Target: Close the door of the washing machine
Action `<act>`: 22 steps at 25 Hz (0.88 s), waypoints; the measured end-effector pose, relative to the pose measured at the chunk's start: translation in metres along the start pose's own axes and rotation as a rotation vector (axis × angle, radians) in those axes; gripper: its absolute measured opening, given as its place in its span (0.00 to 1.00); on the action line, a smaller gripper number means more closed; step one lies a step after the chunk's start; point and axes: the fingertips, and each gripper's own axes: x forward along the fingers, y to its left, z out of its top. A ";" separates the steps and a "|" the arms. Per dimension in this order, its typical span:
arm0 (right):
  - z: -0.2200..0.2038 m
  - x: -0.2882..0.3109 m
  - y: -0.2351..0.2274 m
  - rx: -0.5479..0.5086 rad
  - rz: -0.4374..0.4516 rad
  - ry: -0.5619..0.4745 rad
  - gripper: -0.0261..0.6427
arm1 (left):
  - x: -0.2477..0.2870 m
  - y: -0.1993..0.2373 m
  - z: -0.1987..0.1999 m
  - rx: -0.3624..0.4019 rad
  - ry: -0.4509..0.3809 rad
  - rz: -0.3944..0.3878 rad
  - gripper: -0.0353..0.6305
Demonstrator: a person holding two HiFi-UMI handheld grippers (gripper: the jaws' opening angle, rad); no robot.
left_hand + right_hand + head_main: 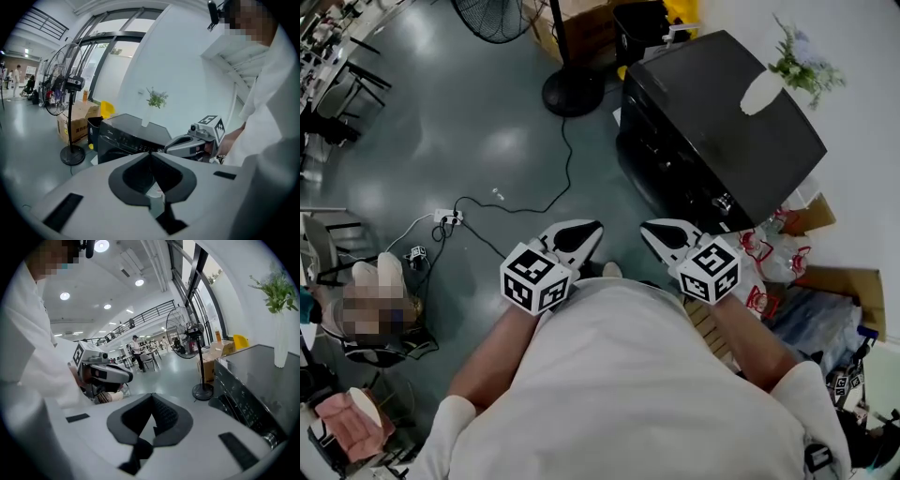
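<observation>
- Close against the chest, low in head view: left gripper [584, 232] and right gripper [658, 232] side by side, near each other, not touching, both pointing forward.
- Checked in each gripper view: jaws drawn together tip to tip, nothing between them.
- No table anywhere, so bearings taken from the machine's own edges and corners.
- Ahead and to the right: washing machine [722, 122], dark, standing on the floor. Near front corner just beyond right gripper, well apart from left gripper.
- Front face running away and leftward from that near corner, looking out on the open floor. Control panel [243, 401] along its top edge, round knob [269, 439] at the near end.
- Door not made out against the dark front; open or ajar cannot be told.
- Judged: right gripper the nearer one, so likeliest for the push; needs a step round to face the front first.
- Farther off: white vase [761, 92] near the top's far right edge, fan stand [572, 94] past the far front corner, cable [567, 159] trailing across the floor.
</observation>
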 end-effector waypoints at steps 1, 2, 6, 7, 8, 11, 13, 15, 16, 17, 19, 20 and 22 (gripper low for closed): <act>0.002 0.000 0.001 -0.004 0.005 -0.004 0.05 | -0.001 0.000 -0.001 -0.001 0.003 0.002 0.09; 0.004 0.000 0.002 -0.006 0.009 -0.007 0.05 | -0.002 0.000 -0.002 -0.002 0.005 0.004 0.09; 0.007 -0.001 0.005 -0.011 0.017 -0.015 0.05 | -0.003 -0.004 -0.003 -0.003 0.009 0.002 0.09; 0.007 -0.002 0.005 -0.013 0.018 -0.015 0.05 | -0.002 -0.005 -0.003 -0.003 0.009 0.001 0.09; 0.007 -0.003 0.005 -0.013 0.020 -0.016 0.05 | -0.001 -0.006 -0.002 -0.003 0.009 0.000 0.09; 0.007 -0.003 0.005 -0.016 0.022 -0.016 0.05 | 0.001 -0.007 0.000 -0.001 0.008 -0.003 0.09; 0.009 -0.003 0.005 -0.020 0.023 -0.020 0.05 | 0.001 -0.005 0.001 0.000 0.009 -0.002 0.09; 0.010 -0.002 0.004 -0.021 0.027 -0.024 0.05 | 0.003 -0.003 0.002 0.000 0.012 0.002 0.09; 0.009 -0.002 0.004 -0.022 0.028 -0.024 0.05 | 0.004 -0.002 0.001 -0.002 0.014 0.003 0.09; 0.009 -0.002 0.003 -0.023 0.029 -0.023 0.05 | 0.005 -0.002 0.000 -0.004 0.017 0.004 0.09; 0.009 -0.002 0.004 -0.024 0.029 -0.024 0.05 | 0.006 -0.002 -0.002 -0.006 0.022 0.003 0.09; 0.009 -0.002 0.004 -0.025 0.030 -0.025 0.05 | 0.006 -0.002 -0.002 -0.007 0.024 0.003 0.09; 0.010 -0.002 0.006 -0.030 0.034 -0.027 0.05 | 0.006 -0.002 -0.002 -0.007 0.026 0.003 0.09</act>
